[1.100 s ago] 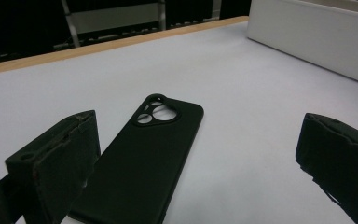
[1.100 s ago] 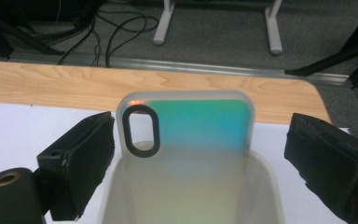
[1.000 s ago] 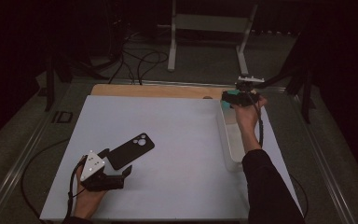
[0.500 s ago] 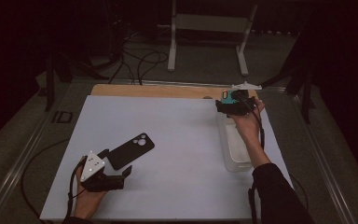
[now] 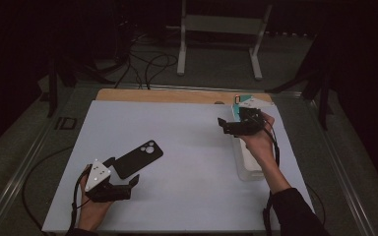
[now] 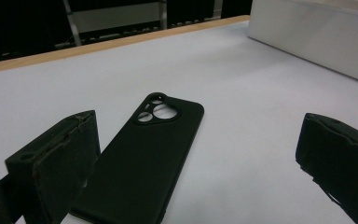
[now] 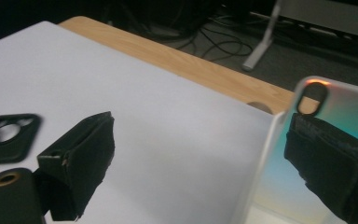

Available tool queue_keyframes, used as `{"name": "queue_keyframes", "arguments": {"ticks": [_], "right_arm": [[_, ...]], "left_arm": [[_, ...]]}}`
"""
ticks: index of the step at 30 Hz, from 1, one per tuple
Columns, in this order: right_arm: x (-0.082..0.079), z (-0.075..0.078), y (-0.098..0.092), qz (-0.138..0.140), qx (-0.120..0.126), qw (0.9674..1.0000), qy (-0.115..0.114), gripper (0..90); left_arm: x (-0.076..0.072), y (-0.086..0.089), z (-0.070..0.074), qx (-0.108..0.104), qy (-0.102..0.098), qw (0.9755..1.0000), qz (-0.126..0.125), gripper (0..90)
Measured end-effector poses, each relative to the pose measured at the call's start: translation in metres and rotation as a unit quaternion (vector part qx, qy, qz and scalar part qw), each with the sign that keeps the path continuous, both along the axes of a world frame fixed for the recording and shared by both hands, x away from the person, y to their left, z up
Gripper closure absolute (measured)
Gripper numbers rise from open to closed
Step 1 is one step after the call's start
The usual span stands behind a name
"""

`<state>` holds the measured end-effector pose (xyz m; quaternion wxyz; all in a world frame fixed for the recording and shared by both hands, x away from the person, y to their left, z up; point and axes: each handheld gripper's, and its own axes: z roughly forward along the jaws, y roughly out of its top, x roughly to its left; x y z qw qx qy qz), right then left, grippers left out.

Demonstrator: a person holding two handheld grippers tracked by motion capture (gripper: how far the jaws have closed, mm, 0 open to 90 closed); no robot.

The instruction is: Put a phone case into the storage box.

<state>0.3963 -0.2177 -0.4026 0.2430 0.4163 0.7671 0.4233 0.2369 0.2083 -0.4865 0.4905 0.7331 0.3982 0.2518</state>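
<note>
I've got L gripper at 7 o'clock, jaws apart by black phone case; R gripper at 2, jaws apart, iridescent phone case against one jaw.

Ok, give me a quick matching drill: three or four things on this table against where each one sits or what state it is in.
1 black phone case
2 left gripper
3 right gripper
4 white bin

a raised by the white bin's far end, jaws open
b lies flat on the white sheet
c along the table's right side
d low at the near edge, jaws open

1-b, 2-d, 3-a, 4-c
</note>
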Motion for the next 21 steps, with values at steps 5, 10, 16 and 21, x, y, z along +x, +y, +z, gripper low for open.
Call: {"name": "queue_keyframes", "arguments": {"ticks": [5, 10, 16, 21], "right_arm": [[-0.016, 0.0, 0.002, 0.024, 0.008, 0.9997, -0.006, 8.4], [-0.033, -0.001, 0.0, 0.04, 0.024, 0.9988, -0.016, 8.4], [-0.052, -0.005, -0.006, 0.049, 0.043, 0.9975, -0.025, 8.4], [-0.067, -0.009, -0.008, 0.053, 0.052, 0.9967, -0.033, 8.4]], "left_arm": [[0.0, -0.001, 0.0, 0.0, 0.0, 1.0, 0.0, 0.4], [0.0, -0.001, 0.0, 0.0, 0.002, 1.0, 0.0, 0.4], [0.0, -0.001, 0.0, 0.0, 0.001, 1.0, 0.0, 0.4], [-0.001, -0.001, 0.0, -0.002, -0.001, 1.0, 0.001, 0.4]]}}
